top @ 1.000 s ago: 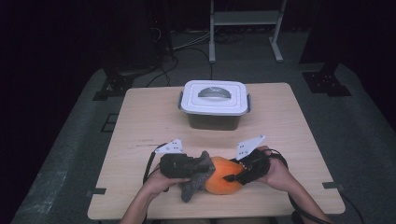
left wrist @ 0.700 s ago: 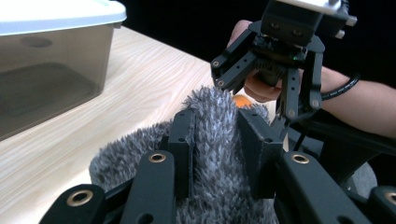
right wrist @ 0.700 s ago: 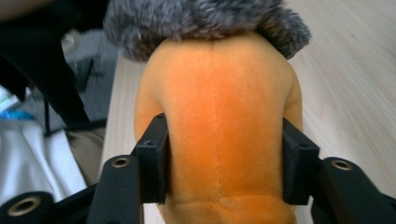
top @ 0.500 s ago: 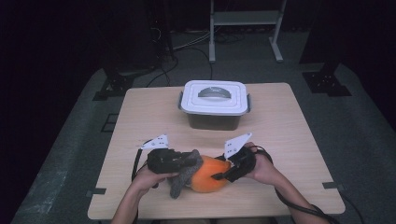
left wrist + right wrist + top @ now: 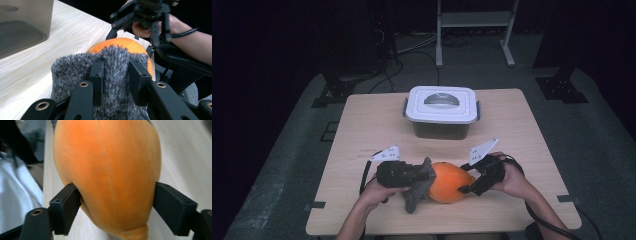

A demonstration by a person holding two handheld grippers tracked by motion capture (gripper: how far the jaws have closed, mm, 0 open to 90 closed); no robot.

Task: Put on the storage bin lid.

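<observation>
With the closed white container (image 5: 441,111) behind it, the orange plush (image 5: 448,182) lies gripped: left gripper (image 5: 116,75) pinches its grey fuzzy end (image 5: 82,72); right gripper (image 5: 117,205), just widened, straddles its body; stowing remains.

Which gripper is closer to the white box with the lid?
Right, but only slightly. The right gripper sits in front of the box, off to its right side, jaws around the orange toy. The left gripper sits farther front-left.
</observation>
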